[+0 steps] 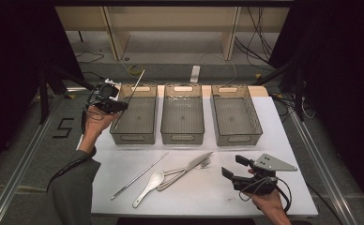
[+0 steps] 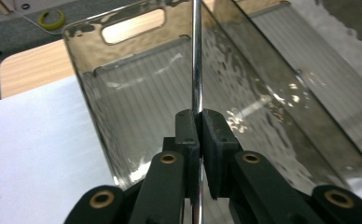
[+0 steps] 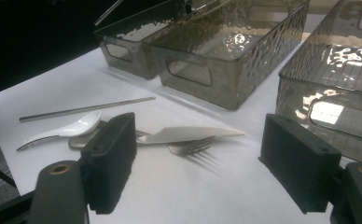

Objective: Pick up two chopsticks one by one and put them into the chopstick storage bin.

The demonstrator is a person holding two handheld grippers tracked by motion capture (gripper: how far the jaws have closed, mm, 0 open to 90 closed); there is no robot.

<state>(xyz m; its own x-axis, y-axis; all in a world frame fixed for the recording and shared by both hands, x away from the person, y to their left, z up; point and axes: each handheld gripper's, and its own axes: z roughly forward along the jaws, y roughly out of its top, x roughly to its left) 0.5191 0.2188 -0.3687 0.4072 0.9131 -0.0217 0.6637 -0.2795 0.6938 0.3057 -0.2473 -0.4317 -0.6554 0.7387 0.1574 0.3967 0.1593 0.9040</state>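
From above: your left gripper (image 1: 110,104) hangs at the near-left wall of the left bin (image 1: 134,136), its fingers pinched on a metal chopstick (image 1: 129,99). The rod slants across that bin, upper tip toward the far right, lower tip near the bin's front left corner. Your right gripper (image 1: 234,168) rests low over the bench (image 1: 217,192), near the front right edge, fingers spread and empty. A second chopstick (image 1: 140,175), a white spoon (image 1: 149,187), a knife (image 1: 189,168) and a fork (image 1: 203,162) lie in a loose pile between your hands.

Left gripper view: the fingers (image 2: 187,133) clamp the chopstick (image 2: 197,60) mid-shaft. Its long axis runs straight away from the camera, over the bin's ribbed floor and toward its handle cut-out (image 2: 132,26). The grip is narrow on smooth, round steel, so the rod could pivot or slide out if you tilt it. Released this high and this steep, it may well bounce, or lean on the wall instead of lying flat. Bring it nearly level first.

Right gripper view: the spread fingers (image 3: 109,158) frame the knife (image 3: 188,134) lying across the fork (image 3: 193,147). The overlap invites dragging one when you take the other.
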